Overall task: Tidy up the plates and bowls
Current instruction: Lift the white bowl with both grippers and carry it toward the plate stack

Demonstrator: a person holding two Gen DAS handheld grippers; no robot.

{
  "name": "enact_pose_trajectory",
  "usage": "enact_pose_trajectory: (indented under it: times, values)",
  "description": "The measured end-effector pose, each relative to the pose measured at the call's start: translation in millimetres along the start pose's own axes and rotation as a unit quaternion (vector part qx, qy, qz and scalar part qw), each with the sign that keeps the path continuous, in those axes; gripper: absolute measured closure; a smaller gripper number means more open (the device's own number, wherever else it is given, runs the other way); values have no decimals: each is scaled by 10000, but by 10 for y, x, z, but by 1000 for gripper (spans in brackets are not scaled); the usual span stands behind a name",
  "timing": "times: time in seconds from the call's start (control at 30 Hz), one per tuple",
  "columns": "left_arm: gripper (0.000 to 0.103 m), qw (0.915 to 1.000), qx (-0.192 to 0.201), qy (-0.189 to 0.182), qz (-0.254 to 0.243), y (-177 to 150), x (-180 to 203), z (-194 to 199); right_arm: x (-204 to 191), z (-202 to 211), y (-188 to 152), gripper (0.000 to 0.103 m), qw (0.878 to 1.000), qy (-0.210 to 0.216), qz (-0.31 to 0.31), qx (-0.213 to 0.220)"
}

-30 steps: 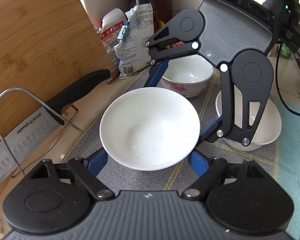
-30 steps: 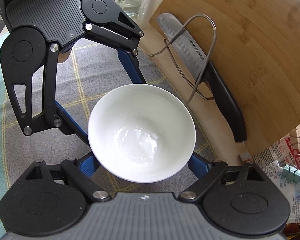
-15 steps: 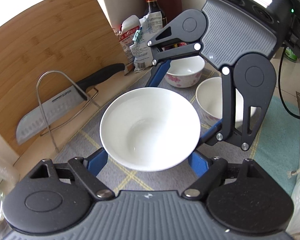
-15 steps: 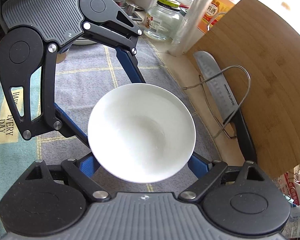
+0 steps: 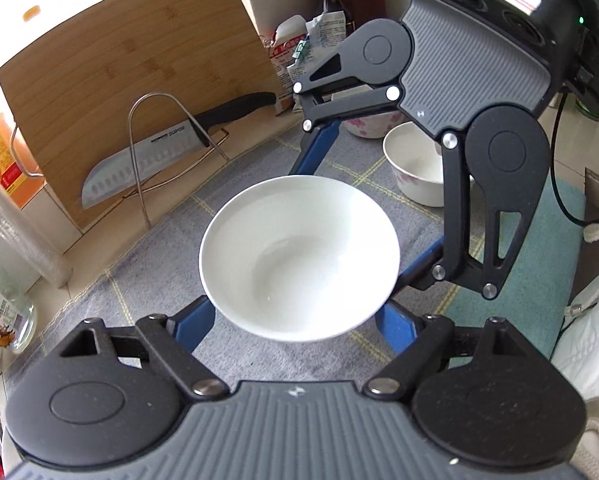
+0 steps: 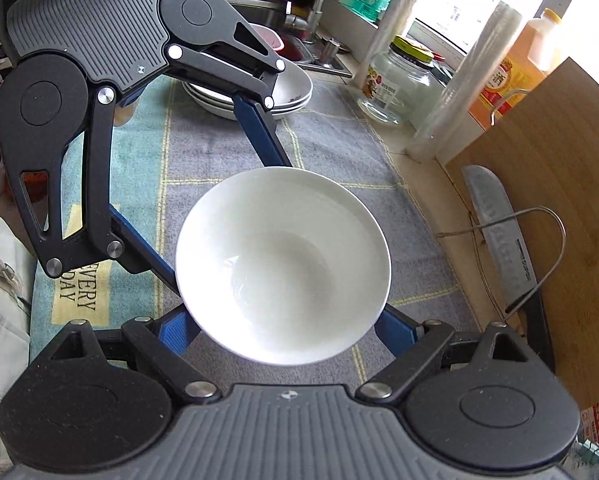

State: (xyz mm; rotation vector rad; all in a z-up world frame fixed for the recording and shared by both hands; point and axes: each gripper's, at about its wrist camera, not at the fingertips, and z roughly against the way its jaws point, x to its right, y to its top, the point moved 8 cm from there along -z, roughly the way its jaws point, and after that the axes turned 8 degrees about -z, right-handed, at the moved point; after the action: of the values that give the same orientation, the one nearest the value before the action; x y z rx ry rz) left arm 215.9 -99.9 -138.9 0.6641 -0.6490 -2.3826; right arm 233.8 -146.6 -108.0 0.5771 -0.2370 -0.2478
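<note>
A plain white bowl point(image 5: 299, 252) hangs above the grey checked mat point(image 5: 147, 272), upright and empty. My left gripper point(image 5: 299, 300) is shut on it, blue fingers point(image 5: 193, 322) pressing its sides below the rim. From the opposite side my right gripper point(image 6: 283, 308) is shut on the same white bowl point(image 6: 283, 260). Each gripper shows in the other's view: the right gripper point(image 5: 369, 208) beyond the bowl, and likewise the left gripper point(image 6: 203, 188). Two flowered bowls point(image 5: 415, 172) stand on the mat behind. Stacked white plates point(image 6: 255, 96) sit at the mat's far end.
A bamboo cutting board point(image 5: 131, 64) leans at the wall with a cleaver point(image 5: 147, 156) in a wire rack point(image 5: 155, 120). A glass jar point(image 6: 399, 84), a plastic-wrap roll point(image 6: 463, 84) and an orange bottle point(image 6: 515, 68) line the window side. A teal towel point(image 6: 83, 288) lies beside the mat.
Both grippers have carried the white bowl together along the mat, away from the flowered bowls and slightly upward. The plates, jar and window side have come into the right wrist view.
</note>
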Motion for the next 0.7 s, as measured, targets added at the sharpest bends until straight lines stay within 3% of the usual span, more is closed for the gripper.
enact_pose_trajectory:
  times: [0.33,0.7]
  values:
    - [16,9991,-187,342,183,-427,-178,123,-183,-350,342,8,9993,240,276,90]
    - [16,9986,-229,211,432,-781,-357,69,-275,-659,499,8,9988,348,345,-43]
